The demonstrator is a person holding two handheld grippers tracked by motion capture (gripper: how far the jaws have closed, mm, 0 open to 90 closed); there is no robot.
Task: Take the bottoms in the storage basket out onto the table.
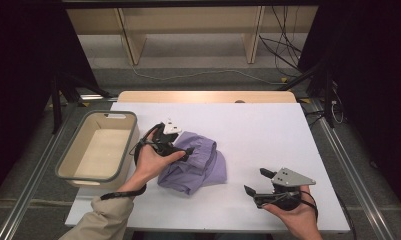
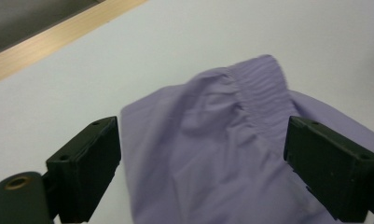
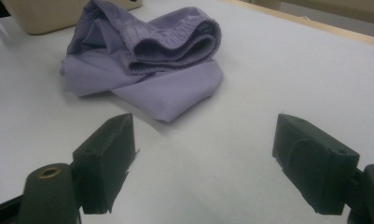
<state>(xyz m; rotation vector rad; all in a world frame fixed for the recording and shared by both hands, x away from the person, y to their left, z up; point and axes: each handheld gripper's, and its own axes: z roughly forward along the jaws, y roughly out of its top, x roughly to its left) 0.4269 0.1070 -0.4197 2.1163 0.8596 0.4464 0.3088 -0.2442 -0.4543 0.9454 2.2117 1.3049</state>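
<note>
A folded purple garment (image 1: 198, 162) with an elastic waistband lies on the white table (image 1: 258, 130), left of the middle. My left gripper (image 1: 187, 150) hovers at the garment's left edge, above its upper fold. In the left gripper view the left gripper (image 2: 201, 140) has its jaws wide apart, with the purple cloth (image 2: 212, 140) below and between them and the pads off it. My right gripper (image 1: 254, 181) is open near the front right of the table, apart from the garment. In the right gripper view the right gripper (image 3: 204, 130) holds nothing, and the garment (image 3: 147, 56) lies ahead of it.
A beige bin with a grey rim (image 1: 110, 114) stands at the table's left edge, with nothing in it; its wall (image 3: 45, 16) is seen behind the garment. A wooden strip (image 1: 203, 96) runs along the table's far edge. Bare white tabletop stretches to the right of the garment.
</note>
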